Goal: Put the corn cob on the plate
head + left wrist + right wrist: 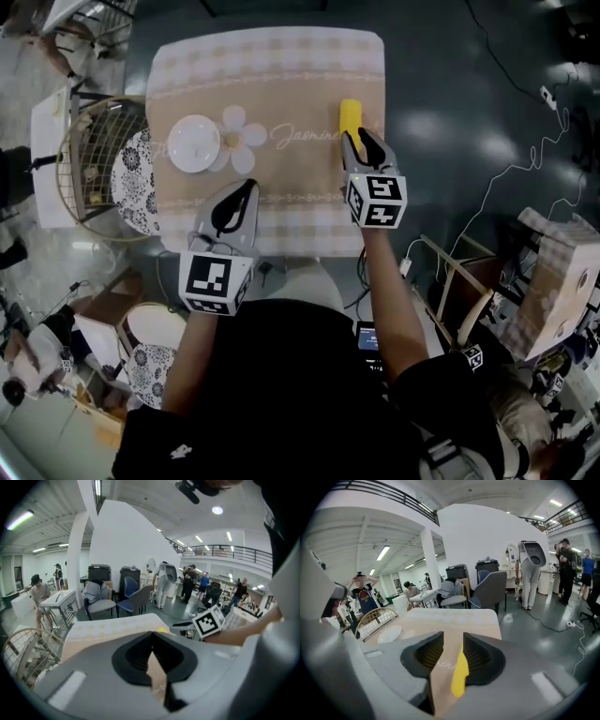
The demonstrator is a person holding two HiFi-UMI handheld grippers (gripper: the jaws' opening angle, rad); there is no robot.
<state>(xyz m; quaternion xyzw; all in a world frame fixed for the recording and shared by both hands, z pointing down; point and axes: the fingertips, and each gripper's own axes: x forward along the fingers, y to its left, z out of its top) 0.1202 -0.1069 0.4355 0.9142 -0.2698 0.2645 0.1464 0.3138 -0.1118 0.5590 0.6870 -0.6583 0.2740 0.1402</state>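
- Right hand-held gripper [360, 141] is sitting with jaws partly apart around the near end of the corn cob [350, 117], not clamping it.
- Corn cob is lying on the desk [281, 220], right side, well apart from the plate [193, 143].
- Left hand-held gripper [249, 186] is holding nothing, jaw tips together.

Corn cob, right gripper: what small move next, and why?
Probably lower the right gripper a touch, shifting so the corn cob centres: its jaws stand apart, unclamped, and its own view shows the cob off-centre, beside the right jaw.
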